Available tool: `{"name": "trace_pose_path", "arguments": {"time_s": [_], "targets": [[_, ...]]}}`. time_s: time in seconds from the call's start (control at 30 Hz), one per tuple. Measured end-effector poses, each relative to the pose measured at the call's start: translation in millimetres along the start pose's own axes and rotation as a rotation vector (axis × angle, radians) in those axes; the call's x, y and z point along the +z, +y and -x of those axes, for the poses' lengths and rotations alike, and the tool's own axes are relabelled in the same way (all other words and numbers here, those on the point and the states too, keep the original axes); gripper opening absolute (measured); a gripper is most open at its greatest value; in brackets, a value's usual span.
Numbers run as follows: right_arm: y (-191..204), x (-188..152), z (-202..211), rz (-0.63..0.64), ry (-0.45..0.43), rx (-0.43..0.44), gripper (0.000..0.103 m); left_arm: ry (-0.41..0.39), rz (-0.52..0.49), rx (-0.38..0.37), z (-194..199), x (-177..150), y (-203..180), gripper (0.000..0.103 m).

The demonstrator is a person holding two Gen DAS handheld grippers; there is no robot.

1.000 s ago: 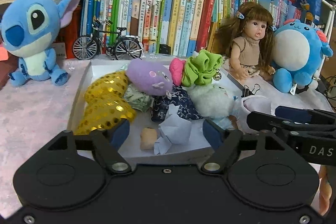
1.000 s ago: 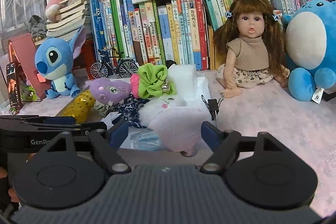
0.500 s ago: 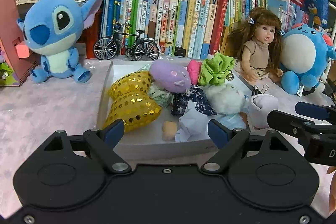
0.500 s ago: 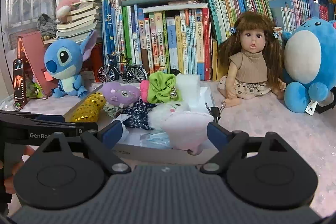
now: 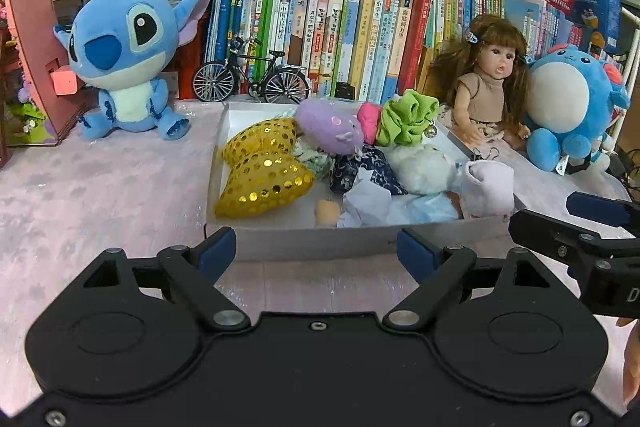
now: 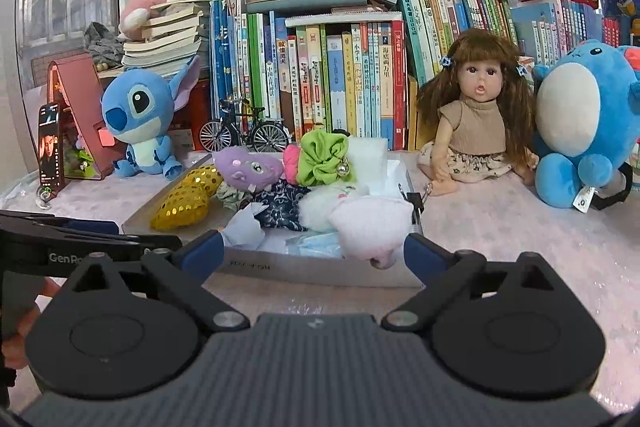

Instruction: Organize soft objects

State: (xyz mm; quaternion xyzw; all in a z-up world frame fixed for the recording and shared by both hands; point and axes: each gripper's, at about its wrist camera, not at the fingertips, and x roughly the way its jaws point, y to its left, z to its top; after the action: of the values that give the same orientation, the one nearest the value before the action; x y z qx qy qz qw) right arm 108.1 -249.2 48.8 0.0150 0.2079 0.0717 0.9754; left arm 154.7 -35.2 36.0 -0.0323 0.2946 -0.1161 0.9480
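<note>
A white box [image 5: 320,241] [image 6: 304,269] on the pink table holds several soft things: a gold sequin pillow [image 5: 262,169] [image 6: 182,203], a purple plush [image 5: 328,125] [image 6: 250,167], a green scrunchie [image 5: 406,121] [image 6: 324,157], a navy cloth [image 5: 362,171], a white fluffy toy [image 5: 422,169] and a pale pink plush [image 5: 486,189] [image 6: 372,229] hanging over the box's near right edge. My left gripper [image 5: 316,253] is open and empty, just in front of the box. My right gripper [image 6: 308,253] is open and empty, also just short of the box.
A blue Stitch plush [image 5: 124,59] [image 6: 140,115] sits left of the box. A doll [image 5: 486,83] [image 6: 478,111] and a round blue plush [image 5: 568,107] [image 6: 580,123] sit to the right. A model bicycle [image 5: 250,75] and a row of books [image 5: 352,31] stand behind.
Both grippers have pulled back from the box, so the box and soft things look smaller and farther away. Both stay open and empty. The pale pink plush stays on the box edge.
</note>
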Motion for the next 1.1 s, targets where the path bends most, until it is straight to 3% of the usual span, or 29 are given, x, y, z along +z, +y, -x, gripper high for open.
{"name": "trace_pose_path", "arguments": {"time_s": [0.73, 1.1], "targets": [[2, -29, 4, -0.032, 0.07, -0.037, 0.103, 0.034, 0.017, 0.035, 16, -30, 9, 0.088], [7, -49, -14, -0.004, 0.161, -0.081, 0.103, 0.06, 0.026, 0.109, 3, -44, 10, 0.09]]}}
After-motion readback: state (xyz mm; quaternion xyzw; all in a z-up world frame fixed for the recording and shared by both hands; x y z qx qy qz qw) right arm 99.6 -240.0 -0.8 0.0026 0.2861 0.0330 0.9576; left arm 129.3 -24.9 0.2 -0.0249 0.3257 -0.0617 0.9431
